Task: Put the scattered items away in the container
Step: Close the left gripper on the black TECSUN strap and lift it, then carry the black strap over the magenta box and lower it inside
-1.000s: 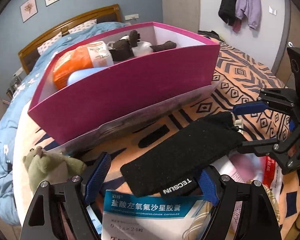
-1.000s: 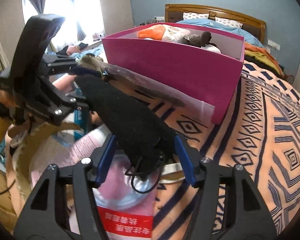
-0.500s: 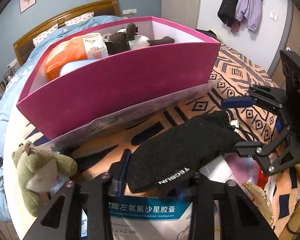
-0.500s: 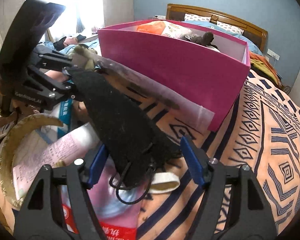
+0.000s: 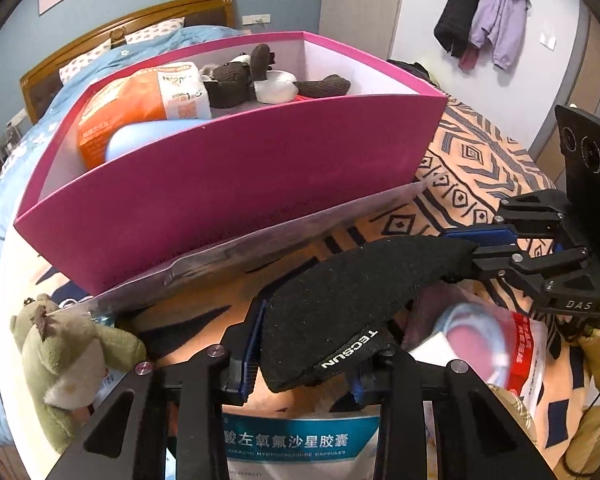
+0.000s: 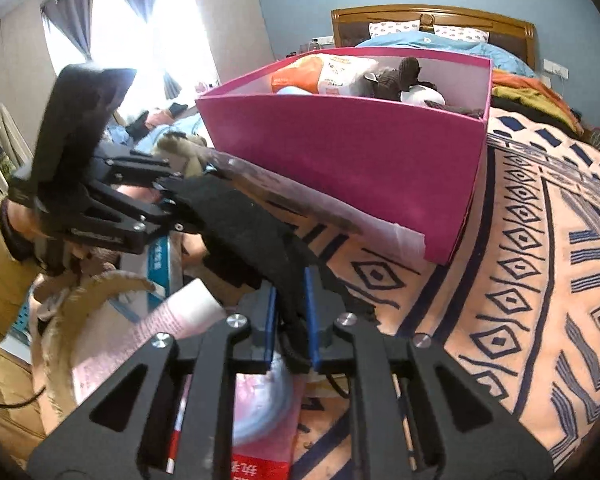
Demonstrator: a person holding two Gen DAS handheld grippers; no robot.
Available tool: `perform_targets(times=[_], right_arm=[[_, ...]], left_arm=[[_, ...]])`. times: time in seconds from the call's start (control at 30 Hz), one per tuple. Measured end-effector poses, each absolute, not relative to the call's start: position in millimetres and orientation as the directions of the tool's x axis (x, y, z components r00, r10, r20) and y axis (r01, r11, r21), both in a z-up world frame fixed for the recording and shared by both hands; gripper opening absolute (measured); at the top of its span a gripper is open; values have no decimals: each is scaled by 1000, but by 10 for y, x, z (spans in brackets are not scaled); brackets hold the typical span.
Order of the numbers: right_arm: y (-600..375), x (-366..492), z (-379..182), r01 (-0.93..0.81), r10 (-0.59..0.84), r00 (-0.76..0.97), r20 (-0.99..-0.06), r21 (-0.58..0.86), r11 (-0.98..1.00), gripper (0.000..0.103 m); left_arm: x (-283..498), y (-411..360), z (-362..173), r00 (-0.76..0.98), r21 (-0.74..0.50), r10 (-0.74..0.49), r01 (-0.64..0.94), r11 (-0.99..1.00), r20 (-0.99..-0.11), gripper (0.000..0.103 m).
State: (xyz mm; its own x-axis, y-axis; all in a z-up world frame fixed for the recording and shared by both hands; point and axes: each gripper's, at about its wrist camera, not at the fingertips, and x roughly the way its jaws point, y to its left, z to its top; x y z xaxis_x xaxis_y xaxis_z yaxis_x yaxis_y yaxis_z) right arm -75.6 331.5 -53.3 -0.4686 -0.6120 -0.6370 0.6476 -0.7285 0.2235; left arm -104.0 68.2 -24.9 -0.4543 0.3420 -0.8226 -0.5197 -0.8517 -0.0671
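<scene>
A black fabric pouch (image 5: pixel 364 284) marked TECSUN hangs above the patterned bedspread (image 6: pixel 540 272), stretched between the two tools just in front of the pink box (image 5: pixel 236 192). The left tongs (image 5: pixel 304 356) are clamped on its labelled end, blue pads pressed against the cloth, and the right tongs (image 6: pixel 291 320) are clamped on the opposite end, where a thin black cord dangles. Beneath the pouch lie a blue-and-white medicine box (image 5: pixel 296 444) with Chinese print and a clear packet (image 5: pixel 500 348) with a red band, holding something pink and pale blue. A small green plush toy (image 5: pixel 64 364) sits on the bed near the box's left corner, touching a clear plastic sheet (image 5: pixel 260 248) that juts out from under the box. Inside the pink box rest an orange-and-white bag (image 5: pixel 140 108), a brown plush animal (image 5: pixel 244 80) and a pale blue rounded object (image 5: pixel 140 140). Behind stand a wooden headboard (image 6: pixel 432 20) and coats (image 5: pixel 484 16) hung on the wall.
</scene>
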Motion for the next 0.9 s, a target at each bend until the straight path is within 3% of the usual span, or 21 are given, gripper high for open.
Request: perform_targets(times=[0.1,0.27,0.9], right_arm=[[3347,-780,-521,640,-628,-463,-626,255,-725,15],[3419,-771,-465,631,-657,-456,-600,302,-714,15],[3503,-604,235,690,-707,-519,-480,254,-678,15]], left_arm=[[-1043,672,-232,-461,-76,347,-511,-856,-817,25],[-1016,628,-175,-471,-110,377,-501,-858,-797,20],[-935,618,495,-546,-186,505,-535,-824,-669,20]])
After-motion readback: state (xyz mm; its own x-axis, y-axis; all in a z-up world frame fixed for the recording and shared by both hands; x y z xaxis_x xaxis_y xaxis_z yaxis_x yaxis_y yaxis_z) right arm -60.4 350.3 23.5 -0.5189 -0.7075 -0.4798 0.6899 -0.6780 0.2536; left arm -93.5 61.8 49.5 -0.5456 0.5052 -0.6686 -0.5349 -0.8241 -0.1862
